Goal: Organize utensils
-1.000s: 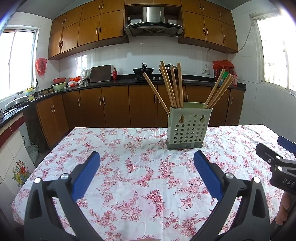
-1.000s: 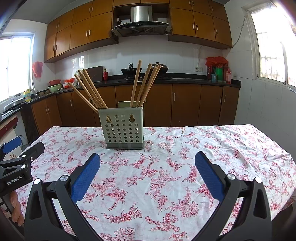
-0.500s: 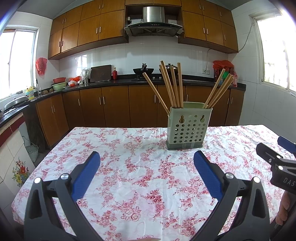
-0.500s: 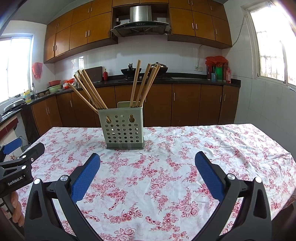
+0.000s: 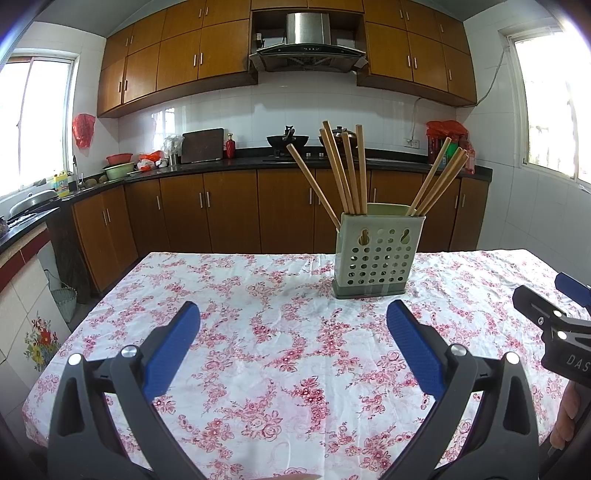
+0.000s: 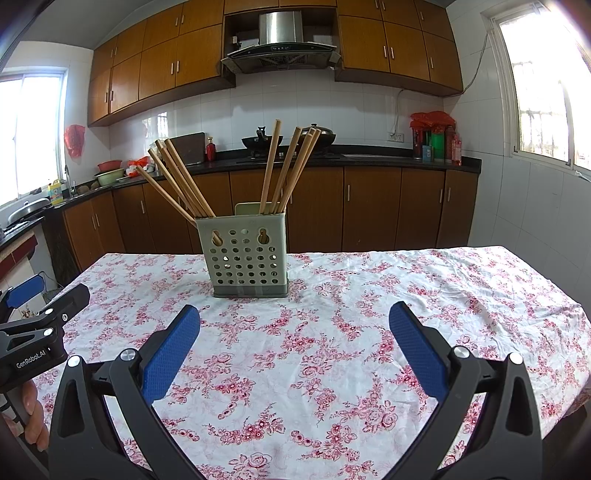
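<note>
**Both grippers wide, holder upright on the cloth**

While spread wide with nothing between the blue pads (image 5: 171, 352), hovers low over the near part of the cloth (image 5: 266, 317): left gripper (image 5: 293, 325), empty. Likewise spread wide and empty, over the same flowered cloth: right gripper (image 6: 294, 326), pads (image 6: 415, 350) well apart. Side by side, both pointing toward the far edge of the table. At the right edge of the left view, seen from the side with fingertips of a hand below it: the right gripper (image 5: 554, 325). At the left edge of the right view, black body lettered "GenRobot.AI", gripped from below by a hand (image 6: 33, 413): the left gripper (image 6: 33, 306).

Beyond the fingers, well apart from both: holder (image 5: 375, 254), pale green, perforated, standing upright on the cloth near the far edge; ahead and to the right in the left view, ahead and slightly left in the right view (image 6: 245, 251). Standing inside it, in two bunches: chopsticks (image 5: 345, 173), one bunch leaning left or near upright, the other (image 5: 437, 181) leaning right. Same two bunches in the right view (image 6: 179, 181). Nothing else lying on the cloth, wrinkled in places.

Further out: brown lower cabinets (image 5: 229, 210) under a dark counter (image 6: 399, 160), a wok (image 5: 287, 139) on the stove, a steel hood (image 6: 280, 35) above, bowls (image 5: 119, 166) at the left end, windows (image 6: 546, 92) on both sides.
</note>
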